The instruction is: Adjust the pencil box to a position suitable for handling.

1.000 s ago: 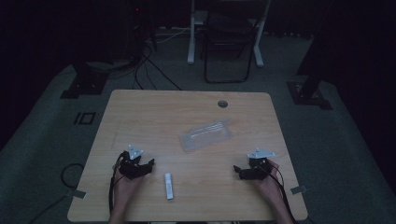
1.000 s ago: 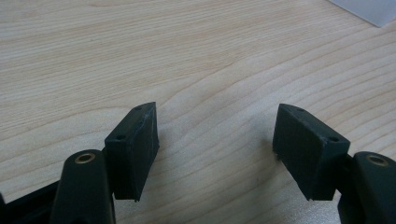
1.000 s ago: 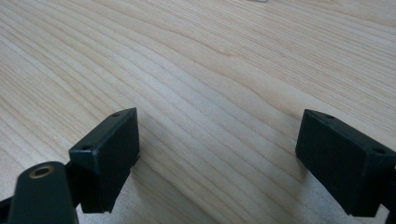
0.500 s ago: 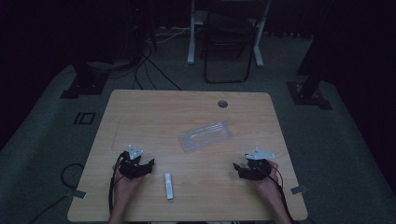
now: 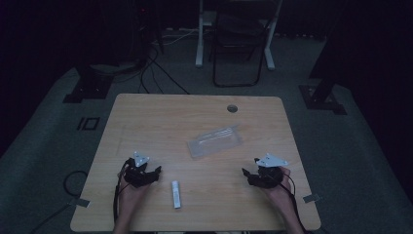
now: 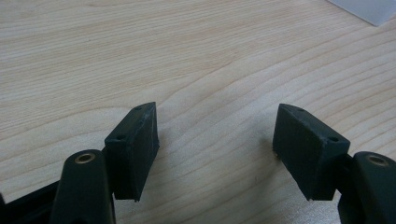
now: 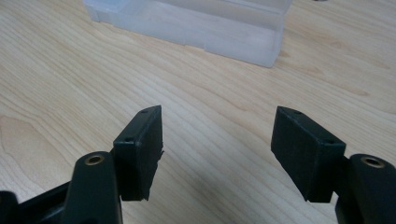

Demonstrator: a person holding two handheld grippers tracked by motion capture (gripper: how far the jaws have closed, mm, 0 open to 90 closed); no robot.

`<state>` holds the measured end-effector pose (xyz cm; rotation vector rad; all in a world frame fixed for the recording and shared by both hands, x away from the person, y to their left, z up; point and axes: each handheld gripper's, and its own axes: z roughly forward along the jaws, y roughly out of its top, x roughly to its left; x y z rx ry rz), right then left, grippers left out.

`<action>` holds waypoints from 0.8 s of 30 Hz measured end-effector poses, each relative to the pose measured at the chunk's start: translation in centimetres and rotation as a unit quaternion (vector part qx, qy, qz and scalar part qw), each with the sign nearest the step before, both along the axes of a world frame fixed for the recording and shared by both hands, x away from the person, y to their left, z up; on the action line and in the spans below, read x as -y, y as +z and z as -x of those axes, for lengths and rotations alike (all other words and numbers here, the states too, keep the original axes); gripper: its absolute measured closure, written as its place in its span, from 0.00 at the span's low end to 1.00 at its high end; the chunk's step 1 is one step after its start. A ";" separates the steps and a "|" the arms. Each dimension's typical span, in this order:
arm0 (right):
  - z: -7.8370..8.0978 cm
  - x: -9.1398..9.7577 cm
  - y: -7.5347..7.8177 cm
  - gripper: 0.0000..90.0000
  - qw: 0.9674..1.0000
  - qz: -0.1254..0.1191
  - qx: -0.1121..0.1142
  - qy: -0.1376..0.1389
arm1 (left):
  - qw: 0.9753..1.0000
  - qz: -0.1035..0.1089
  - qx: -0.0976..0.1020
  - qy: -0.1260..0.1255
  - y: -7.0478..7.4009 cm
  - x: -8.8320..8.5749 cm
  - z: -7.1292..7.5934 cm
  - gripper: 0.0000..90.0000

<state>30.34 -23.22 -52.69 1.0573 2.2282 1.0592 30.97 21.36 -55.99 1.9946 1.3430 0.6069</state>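
On the wooden table [image 5: 160, 122], my left gripper [image 5: 155, 171] rests near the front left. Its jaws stand open over bare wood [image 6: 217, 140]. My right gripper [image 5: 247, 174] hovers near the front right. It is open, its jaws have just been closing, and nothing lies between them [image 7: 217, 140]. A clear plastic box [image 5: 215, 141] lies mid-table, just beyond the right gripper's jaws [image 7: 196, 23]. One corner of the box [image 6: 369, 7] appears in the left gripper view. A small white tube [image 5: 176, 194] lies at the front between the two hands.
A round cable hole [image 5: 232, 108] is cut near the table's far edge. Beyond the table stand a dark chair [image 5: 238, 44] and white desk legs [image 5: 199, 34]. Cables [image 5: 156, 68] run across the grey floor. The room is dim.
My right gripper has lifted a little off the table. The left gripper, the box and the tube have not moved.
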 end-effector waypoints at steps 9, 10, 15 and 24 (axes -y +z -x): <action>-0.6 0.0 0.7 0.38 1.000 -0.007 0.008 -0.004 | 1.000 0.000 0.000 0.000 0.0 0.0 0.0 0.35; -0.7 0.0 0.7 0.38 1.000 -0.007 0.008 -0.004 | 1.000 0.000 0.000 0.000 0.0 0.0 0.0 0.35; -1.4 -0.2 1.0 0.38 1.000 -0.008 0.012 -0.008 | 1.000 0.000 0.000 0.000 0.0 0.0 0.0 0.35; -2.6 -0.2 1.6 0.39 0.999 -0.019 0.020 -0.016 | 1.000 0.001 0.000 0.000 0.0 0.0 0.0 0.35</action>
